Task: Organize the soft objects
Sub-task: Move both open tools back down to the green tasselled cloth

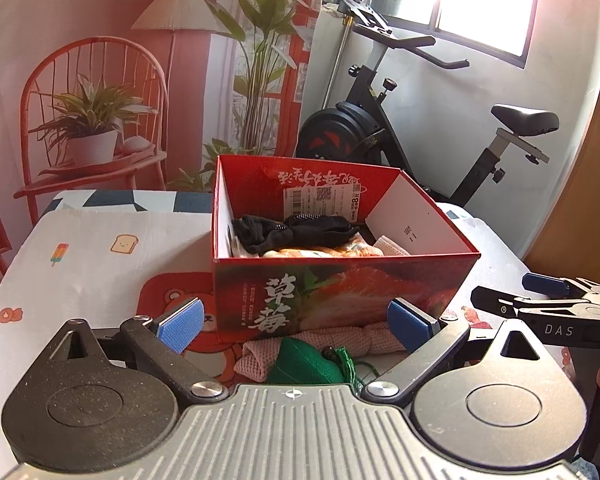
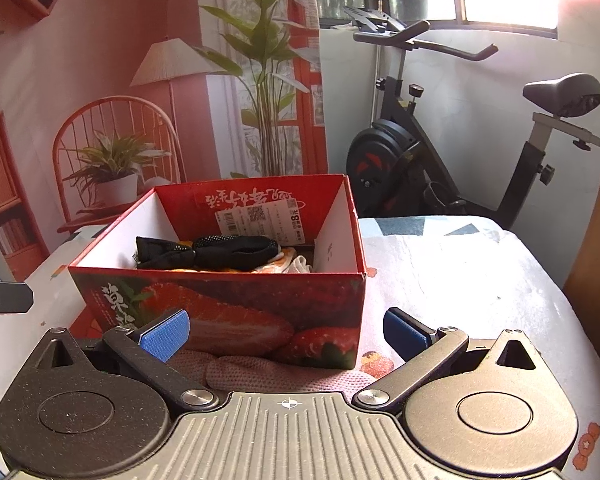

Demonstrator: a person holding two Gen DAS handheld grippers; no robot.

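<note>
pink knitted cloth [image 1: 364, 340] lay on the counter [image 1: 80, 248] against the strawberry box [image 1: 340, 292], green pouch [image 1: 304, 364] beside it. both grippers, left [image 1: 296, 322] and right [image 2: 286, 334], were spread open, empty. best bet: pinch the bunched middle.

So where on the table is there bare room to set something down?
Free: the cloth right of the red box, and the stretch left of it. Crowded: the front, where the pink cloth and green pouch lie against the box between open fingers.
</note>
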